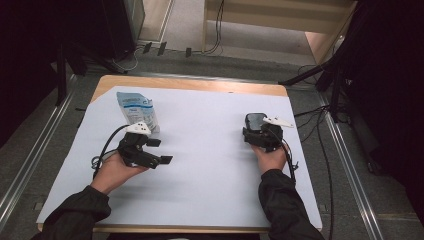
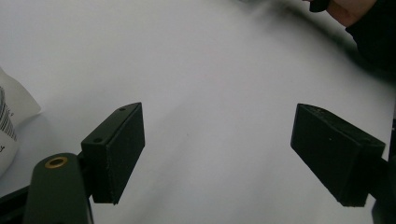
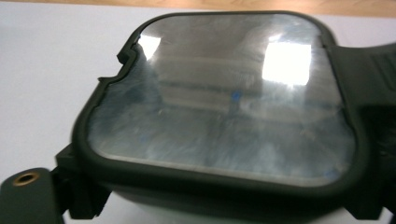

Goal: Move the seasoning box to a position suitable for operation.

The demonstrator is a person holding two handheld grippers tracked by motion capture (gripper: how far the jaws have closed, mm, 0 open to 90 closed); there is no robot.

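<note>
White sheet-covered table bears a pale blue printed plastic pouch lying flat at far left, just beyond the left gripper, whose jaws stand wide apart on nothing, likely readied for the pouch. Right gripper, at right, is clamped on a black-rimmed, glossy-faced rounded device, raised and steadied

Both forearms in dark sleeves come in from the near edge. The left hand sits at the left, holding the left gripper low with its jaws set wide apart, pointing toward the right. The right hand sits at the right, its right gripper pointing toward the far side, jaws closed against the sides of a flat dark-rimmed item.
</note>
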